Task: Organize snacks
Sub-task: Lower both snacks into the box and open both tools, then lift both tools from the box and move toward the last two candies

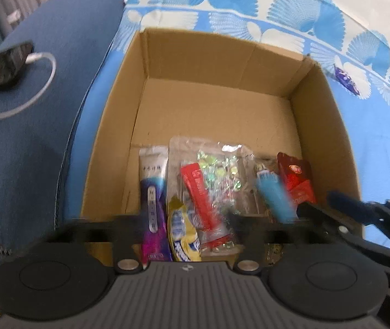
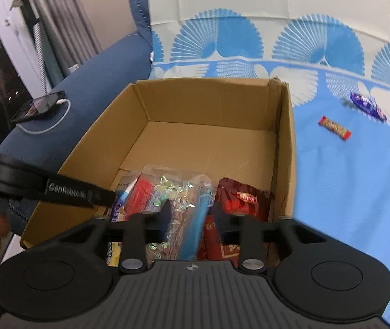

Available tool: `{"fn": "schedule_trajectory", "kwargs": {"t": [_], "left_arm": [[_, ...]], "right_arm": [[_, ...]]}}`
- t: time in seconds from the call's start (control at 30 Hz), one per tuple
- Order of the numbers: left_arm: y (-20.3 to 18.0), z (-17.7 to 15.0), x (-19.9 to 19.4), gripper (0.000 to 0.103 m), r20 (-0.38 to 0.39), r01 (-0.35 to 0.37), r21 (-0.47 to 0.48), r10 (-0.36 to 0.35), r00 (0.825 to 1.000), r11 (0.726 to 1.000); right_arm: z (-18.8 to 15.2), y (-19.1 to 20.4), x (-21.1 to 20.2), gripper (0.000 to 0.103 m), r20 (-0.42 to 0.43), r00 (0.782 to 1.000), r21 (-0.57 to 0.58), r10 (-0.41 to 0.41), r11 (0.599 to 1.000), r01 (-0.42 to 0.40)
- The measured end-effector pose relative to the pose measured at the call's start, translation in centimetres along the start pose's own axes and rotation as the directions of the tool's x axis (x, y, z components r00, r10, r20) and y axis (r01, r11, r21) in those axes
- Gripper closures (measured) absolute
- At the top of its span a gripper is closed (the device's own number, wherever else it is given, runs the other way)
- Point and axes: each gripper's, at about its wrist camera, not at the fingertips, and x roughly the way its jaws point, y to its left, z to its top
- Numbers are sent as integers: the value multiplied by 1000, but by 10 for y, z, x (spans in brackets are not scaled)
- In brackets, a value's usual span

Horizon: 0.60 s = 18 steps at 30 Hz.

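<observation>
Right wrist view: your box (image 2: pixel 208 104) holds several snacks, two bars (image 2: pixel 335 128) remain at two o'clock; both jaws open, blue stick (image 2: pixel 192 230) seemingly dropping.

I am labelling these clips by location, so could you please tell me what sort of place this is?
Most likely a bedroom or living room at home: an open brown cardboard box of snacks sits on a blue fan-patterned cloth, beside a dark blue upholstered cushion bearing a black phone on a white cable.
</observation>
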Motion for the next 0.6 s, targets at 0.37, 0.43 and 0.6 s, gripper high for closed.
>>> {"fn": "schedule_trajectory", "kwargs": {"t": [0.37, 0.43, 0.6], "left_arm": [[18, -37, -27, 0, 31, -61, -34, 62, 998, 998], [19, -47, -35, 0, 44, -71, -40, 73, 996, 997], [12, -68, -56, 0, 98, -102, -12, 103, 990, 995]], "right_arm": [[-11, 10, -33, 7, -22, 999, 6, -42, 999, 42], [-16, 15, -44, 6, -14, 998, -9, -54, 999, 54], [-31, 34, -72, 5, 31, 997, -67, -76, 995, 78]]}}
